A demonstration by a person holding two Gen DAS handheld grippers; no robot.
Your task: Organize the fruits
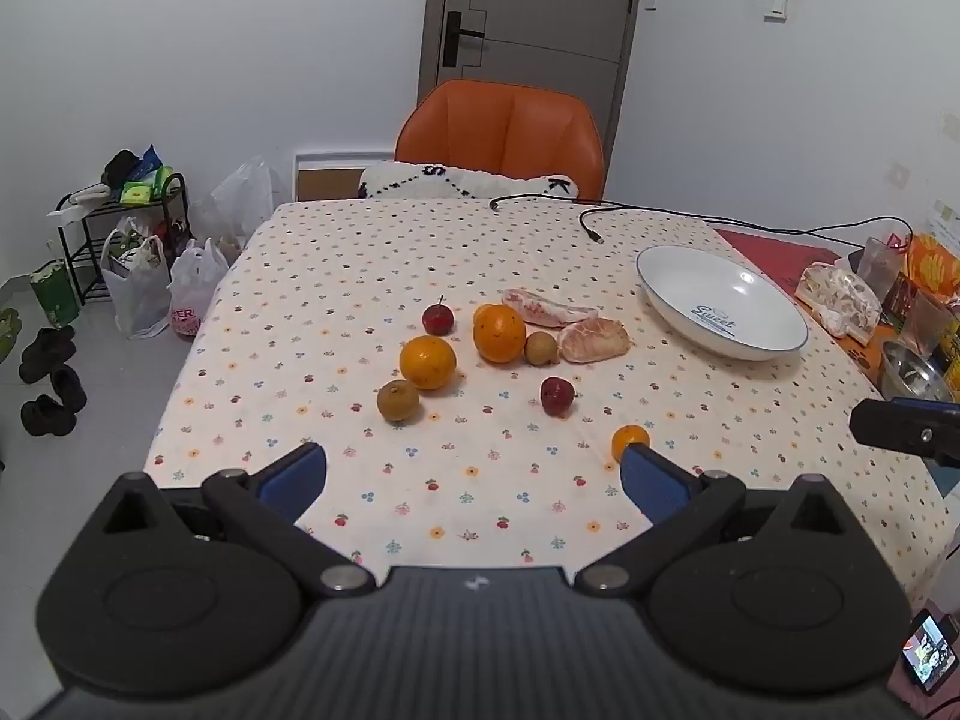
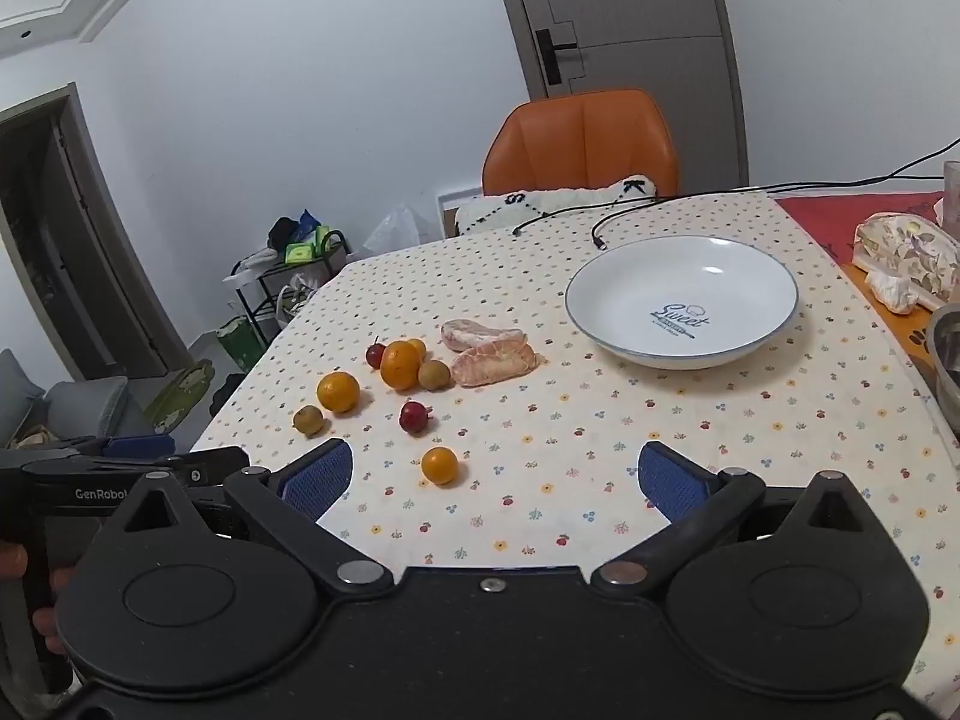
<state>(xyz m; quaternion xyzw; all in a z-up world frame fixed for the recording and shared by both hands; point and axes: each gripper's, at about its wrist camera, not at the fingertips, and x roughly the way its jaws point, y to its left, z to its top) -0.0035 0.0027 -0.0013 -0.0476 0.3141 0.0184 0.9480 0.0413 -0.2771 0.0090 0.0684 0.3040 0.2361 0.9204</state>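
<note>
**Fruit scattered, plate empty, nothing gripped**

The nearest fruit, a small round orange citrus (image 2: 439,465), lies alone on the flower-printed tablecloth (image 2: 750,420), at about 11 o'clock from the right gripper (image 2: 495,474). Being round, it shows no long axis. The two peeled pinkish pomelo segments (image 2: 495,360) are elongated, and their long axes run roughly from 9 to 3 o'clock in the right wrist view. Two larger oranges (image 1: 427,362), two brown round fruits (image 1: 397,400) and two small red fruits (image 1: 557,396) are clustered near them.

The white shallow plate with a blue rim (image 2: 774,324) sits empty at 1 o'clock, well apart from the fruit.

Both the right gripper and the left gripper (image 1: 474,474) are seen spread wide, with nothing between the blue pads.

A start with the small citrus is judged sensible: it should be centred between the pads and pinched gently, since it may roll. The pomelo segments are best gripped across their short width.
</note>
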